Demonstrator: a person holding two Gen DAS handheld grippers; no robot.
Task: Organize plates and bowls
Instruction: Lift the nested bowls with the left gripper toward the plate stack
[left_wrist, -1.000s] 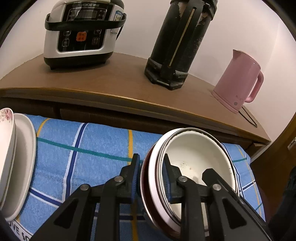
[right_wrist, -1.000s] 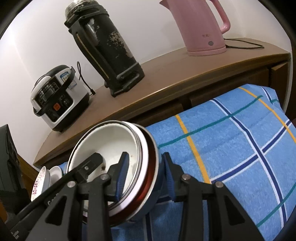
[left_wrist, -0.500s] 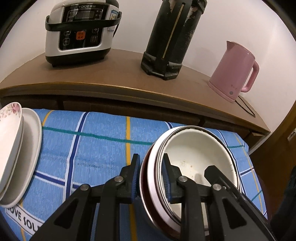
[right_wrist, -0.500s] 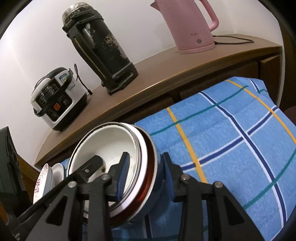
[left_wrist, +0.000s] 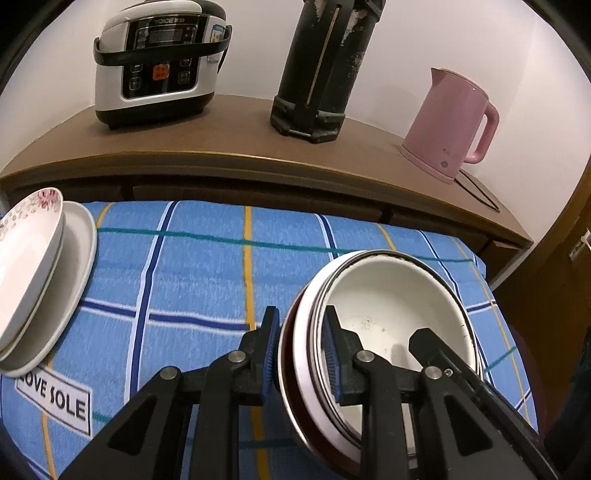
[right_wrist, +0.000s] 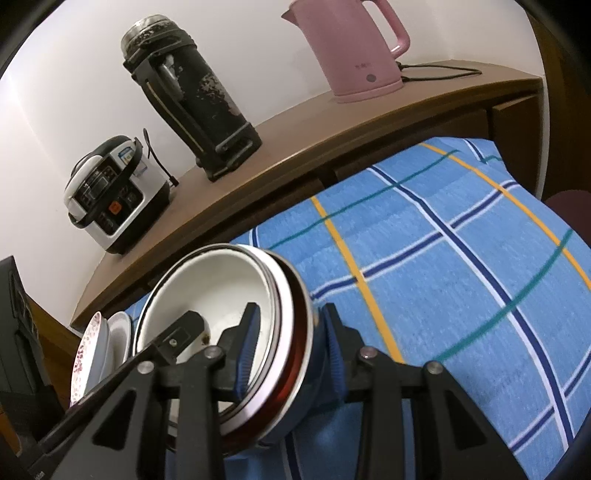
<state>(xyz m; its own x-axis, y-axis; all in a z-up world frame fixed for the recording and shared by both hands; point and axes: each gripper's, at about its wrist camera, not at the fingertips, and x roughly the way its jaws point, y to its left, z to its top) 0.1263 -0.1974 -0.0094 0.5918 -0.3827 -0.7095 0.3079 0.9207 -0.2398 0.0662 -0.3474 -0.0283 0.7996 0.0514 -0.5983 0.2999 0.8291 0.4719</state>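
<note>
White inside and dark red outside, the stack of bowls (left_wrist: 388, 332) hangs between both tools, above the blue checked cloth (left_wrist: 192, 280). The left gripper (left_wrist: 299, 343) pinches its near rim, one finger (left_wrist: 267, 343) outside, the other inside; the right gripper (right_wrist: 288, 343) clamps the opposite rim the same way, both narrow and holding. Over the last second the pair has carried the stack sideways, so more cloth and the flowered dish (left_wrist: 26, 251) on its white plate (left_wrist: 74, 266), left of the fingers, have come into view. That suggests the stack is heading there to join them.
</note>
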